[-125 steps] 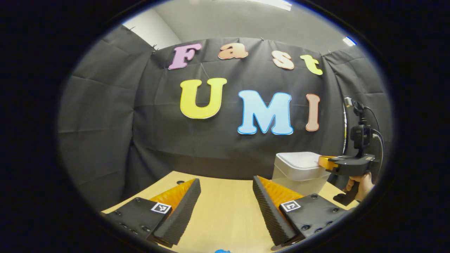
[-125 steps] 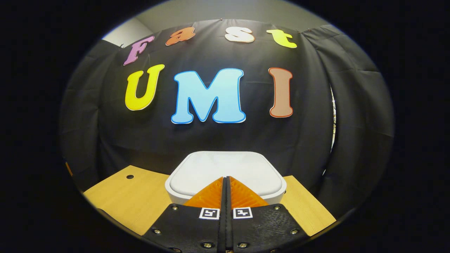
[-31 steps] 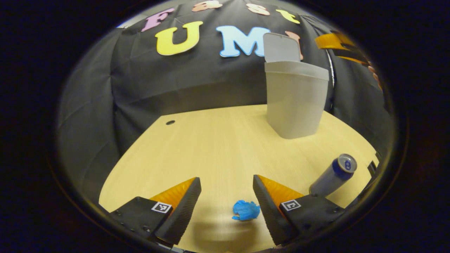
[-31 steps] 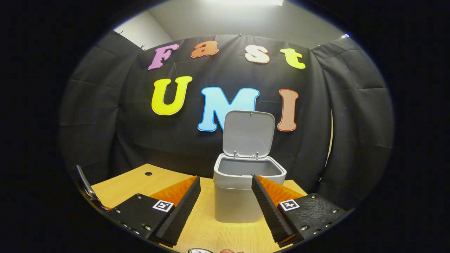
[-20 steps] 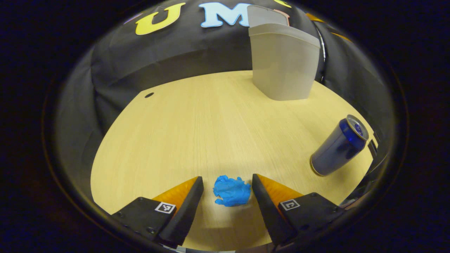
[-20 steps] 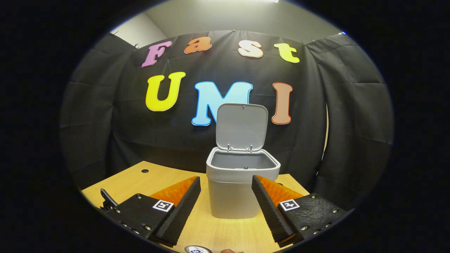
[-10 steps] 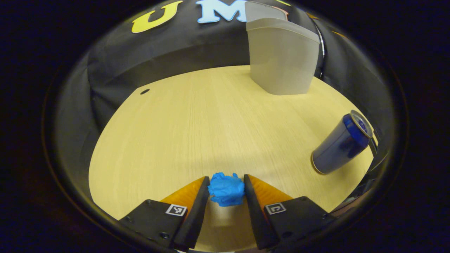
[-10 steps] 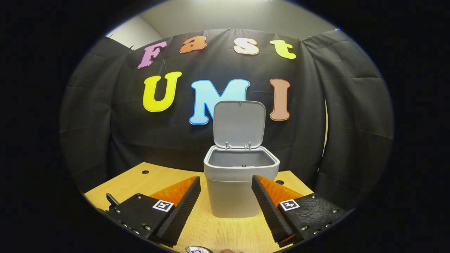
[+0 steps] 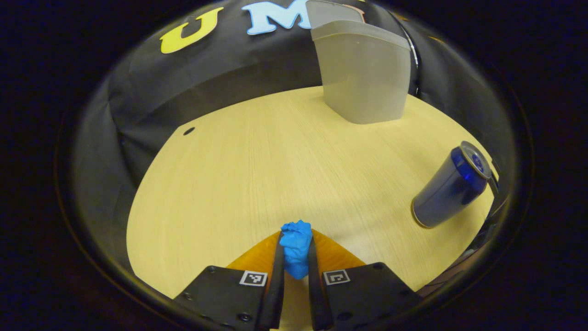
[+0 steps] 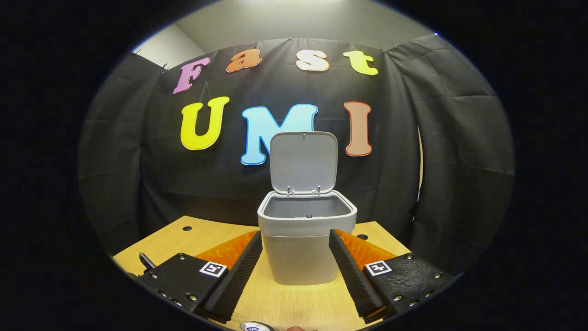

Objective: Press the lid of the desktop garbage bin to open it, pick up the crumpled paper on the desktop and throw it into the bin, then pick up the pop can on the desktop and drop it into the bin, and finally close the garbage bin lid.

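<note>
Where the left gripper [image 9: 294,243] reaches low over the pale wood desk [image 9: 239,174], its fingers pinch the blue crumpled paper [image 9: 295,247] between them. To the right a blue pop can [image 9: 448,186] stands near the desk's edge. The right gripper [image 10: 295,257] — fingers spread wide, holding nothing — faces the grey bin [image 10: 305,243], its lid [image 10: 303,161] standing upright.

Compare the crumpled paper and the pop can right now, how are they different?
The crumpled paper is bright blue and wadded; the pop can is a dark blue smooth cylinder. The paper is pinched in the left gripper, jaws closed on it; the can stands free on the desk. Neither is in the bin yet.
</note>
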